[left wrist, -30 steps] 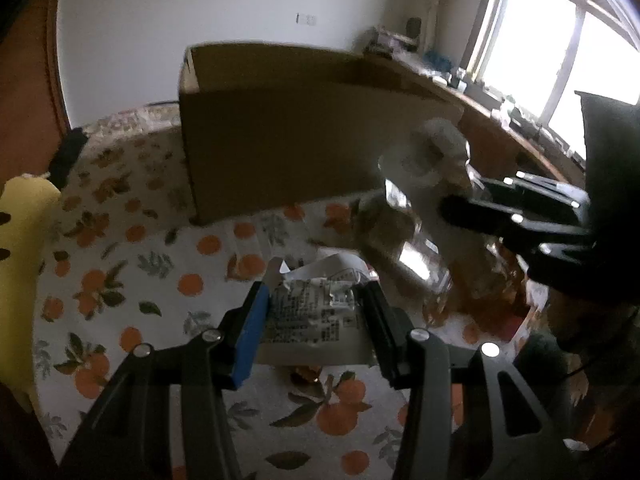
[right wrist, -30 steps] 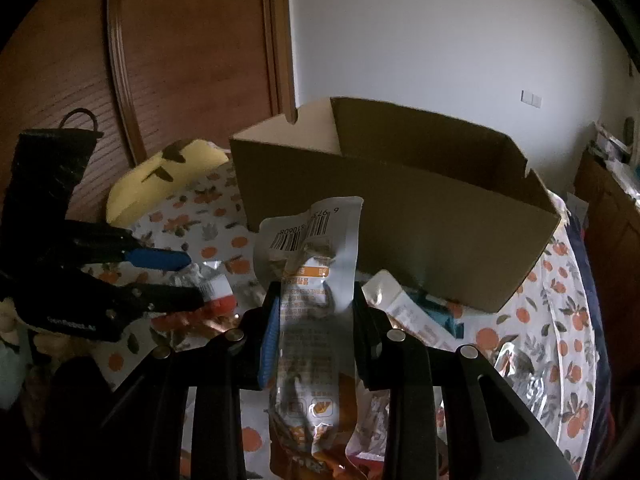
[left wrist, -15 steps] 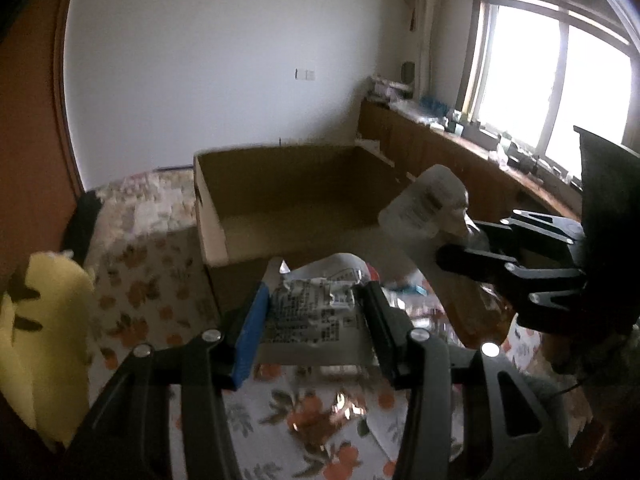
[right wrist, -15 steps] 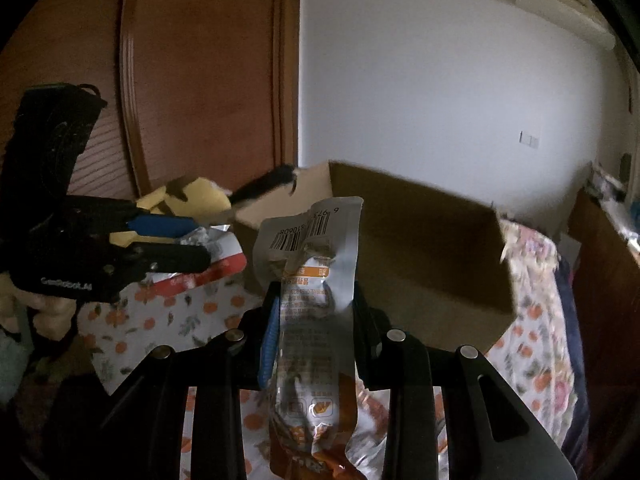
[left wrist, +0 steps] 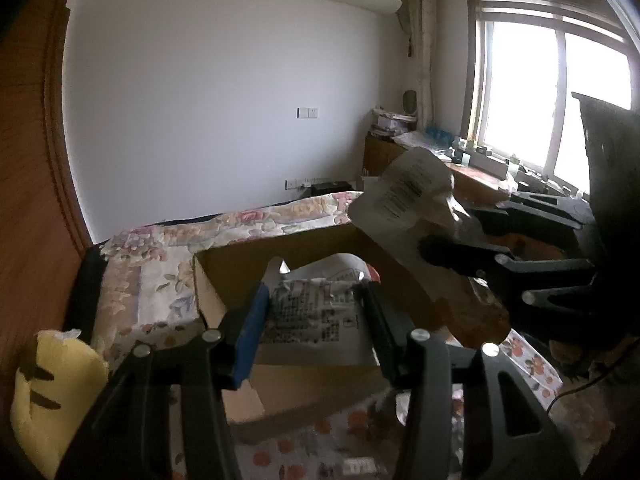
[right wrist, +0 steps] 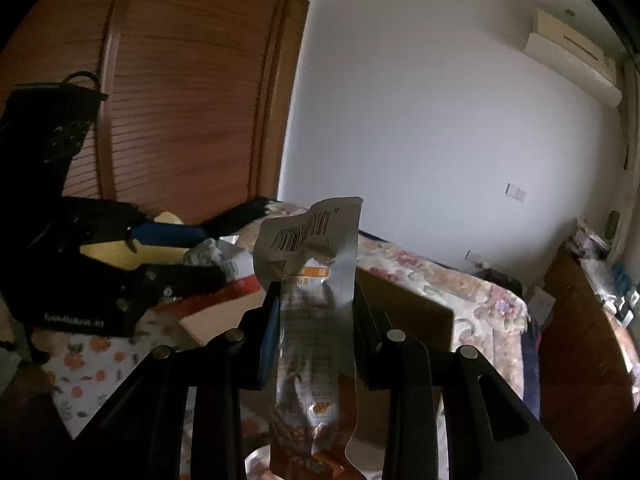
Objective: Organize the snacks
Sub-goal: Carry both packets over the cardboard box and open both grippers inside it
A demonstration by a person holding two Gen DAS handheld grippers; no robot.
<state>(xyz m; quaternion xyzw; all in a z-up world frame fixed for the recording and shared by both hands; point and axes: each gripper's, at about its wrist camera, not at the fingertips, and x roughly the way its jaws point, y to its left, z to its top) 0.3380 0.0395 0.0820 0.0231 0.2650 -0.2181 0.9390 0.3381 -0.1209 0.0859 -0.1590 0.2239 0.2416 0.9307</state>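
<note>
My left gripper [left wrist: 314, 300] is shut on a white snack packet [left wrist: 316, 316] with dark print, held up over the near wall of the open cardboard box [left wrist: 320, 384]. My right gripper [right wrist: 314, 304] is shut on a clear and orange snack pouch [right wrist: 314, 320] with a barcode at its top. That pouch [left wrist: 408, 196] and the right gripper [left wrist: 500, 256] show at the right of the left wrist view, above the box's right side. The left gripper [right wrist: 168, 256] shows at the left of the right wrist view. The box's far corner [right wrist: 404, 304] lies behind the pouch.
The box stands on a cloth with orange fruit print [left wrist: 288, 452] over a bed with a floral cover [left wrist: 160, 256]. A yellow plush toy [left wrist: 52, 392] lies at the left. A wooden wardrobe [right wrist: 192, 100], a white wall and a cluttered window desk [left wrist: 472, 164] surround the bed.
Both grippers have risen with their packets and moved forward toward the box. The box sits lower in both views and its inside came into sight. Neither grip has changed.
</note>
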